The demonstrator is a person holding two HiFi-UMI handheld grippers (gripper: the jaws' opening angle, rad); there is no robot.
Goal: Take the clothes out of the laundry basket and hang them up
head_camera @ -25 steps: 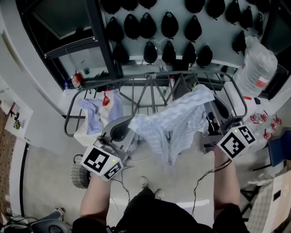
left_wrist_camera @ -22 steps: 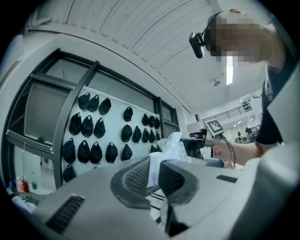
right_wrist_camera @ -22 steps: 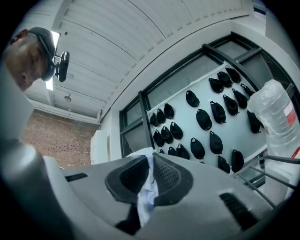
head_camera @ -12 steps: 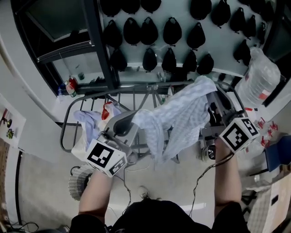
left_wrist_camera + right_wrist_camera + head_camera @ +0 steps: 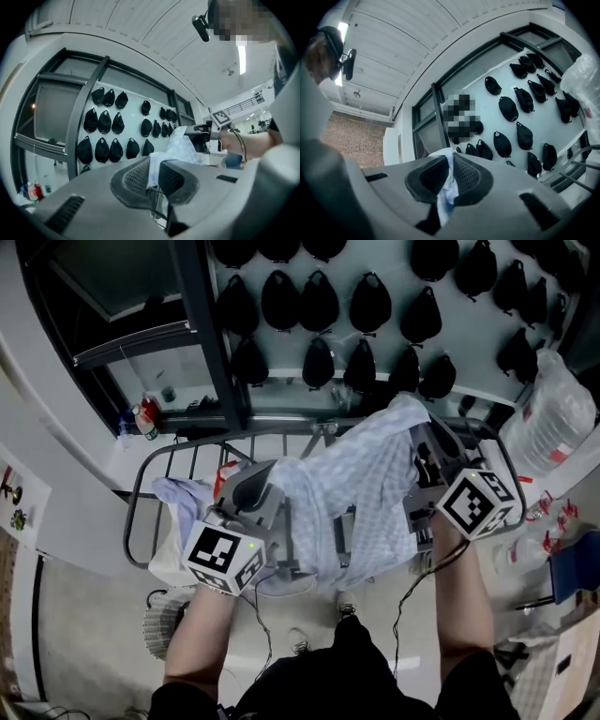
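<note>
Floor [image 5: 84,615] with laundry basket [image 5: 161,617], shirt [image 5: 361,484] clamped by left tool [image 5: 151,176], right tool [image 5: 449,177]

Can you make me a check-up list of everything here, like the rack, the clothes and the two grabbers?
Surface: metal rack standing over a pale floor.
Job's things: checked shirt stretched between both grippers; blue cloth draped on the rack.
Clutter: small bottles on the sill; big plastic jug at the right.
Grippers: left gripper and right gripper are both shut on the checked shirt.
Cables: thin wires hang below the hands.
Surroundings: black caps in rows on the wall, beside a dark window frame.
</note>
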